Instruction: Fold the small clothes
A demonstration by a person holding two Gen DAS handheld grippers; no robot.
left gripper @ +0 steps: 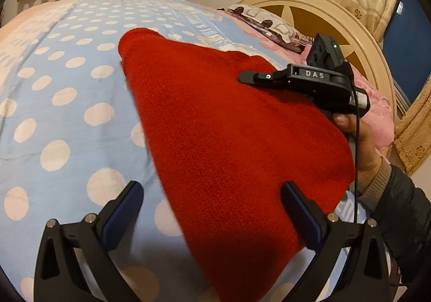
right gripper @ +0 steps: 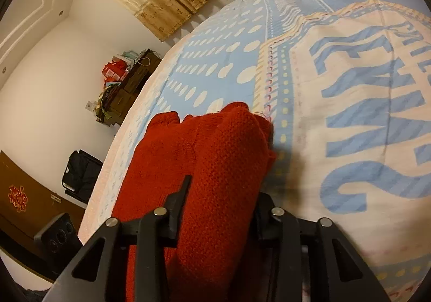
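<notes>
1. Left wrist view: red knitted woollen garment (left gripper: pixel 229 126) lies flat on the blue bedsheet with white polka dots (left gripper: pixel 54 102), toward the headboard side.
2. Left gripper (left gripper: pixel 212 210) released, jaws spread wide above the garment's near edge, pads not touching it.
3. Right gripper (left gripper: pixel 246 76), held by a hand (left gripper: pixel 358 134), sits at the garment's far edge.
4. Right wrist view: right gripper (right gripper: pixel 223 202) clenched on a raised fold of the garment (right gripper: pixel 215 161).

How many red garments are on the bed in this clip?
1. A single red knit garment lies on the dotted bedsheet, with the right gripper closed on a fold of it. Anything tucked beneath it would be hidden.
</notes>
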